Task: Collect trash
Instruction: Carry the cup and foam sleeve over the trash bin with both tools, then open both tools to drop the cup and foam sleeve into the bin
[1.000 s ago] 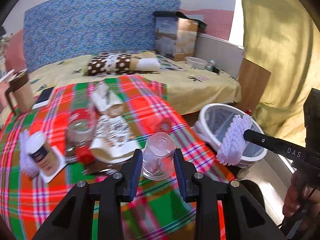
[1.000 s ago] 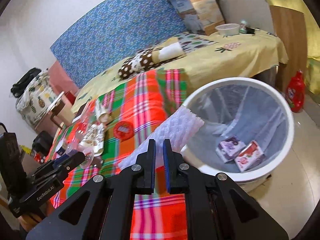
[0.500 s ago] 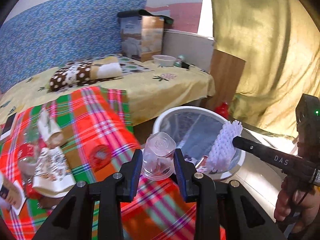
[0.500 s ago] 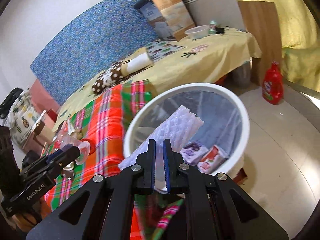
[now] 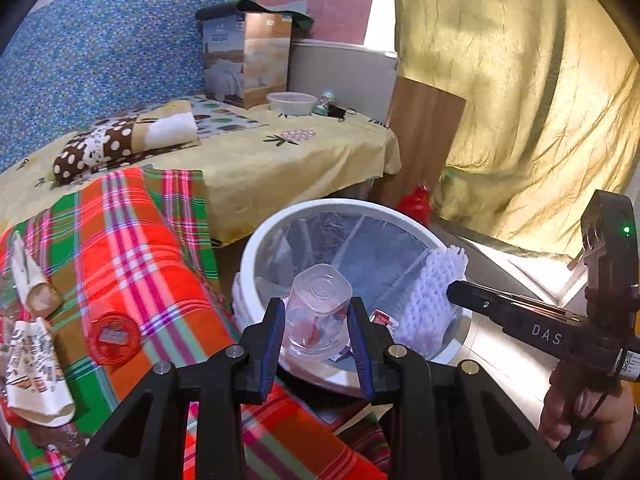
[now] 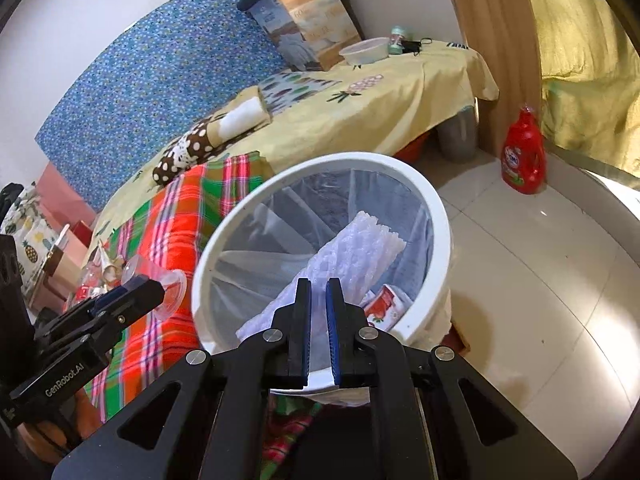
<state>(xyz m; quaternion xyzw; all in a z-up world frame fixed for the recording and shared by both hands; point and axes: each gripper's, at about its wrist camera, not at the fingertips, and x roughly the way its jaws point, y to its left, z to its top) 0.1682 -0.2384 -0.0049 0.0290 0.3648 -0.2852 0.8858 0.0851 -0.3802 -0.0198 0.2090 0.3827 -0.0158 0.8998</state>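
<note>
- On your far left, torn white paper wrappers with print lie on the red, green and orange checked cloth that covers the table.
- A round red plastic lid lies flat on that cloth, just beside the wrappers.
- Behind the table is a bed with a yellow sheet. A brown pillow with white dots and a tall cardboard box with a picture rest on it.
- Your left tongs are part way open and squeeze a clear plastic cup. The cup is tipped, with its flat bottom facing away from you.
- The cup hangs over the near rim of the round white trash bin with a grey bag inside. The bin stands on the floor right by the table edge.
- Small red and white cartons lie at the bottom of the bin.
- Your right tongs are almost shut and pinch a white foam net sleeve. The sleeve pokes out over the open mouth of the bin.
- In the left camera view you can see your right hand around the black handle of those tongs.
- On the far right, a red bottle with a label stands on the pale tiled floor, near a wooden board and a yellow curtain.
</note>
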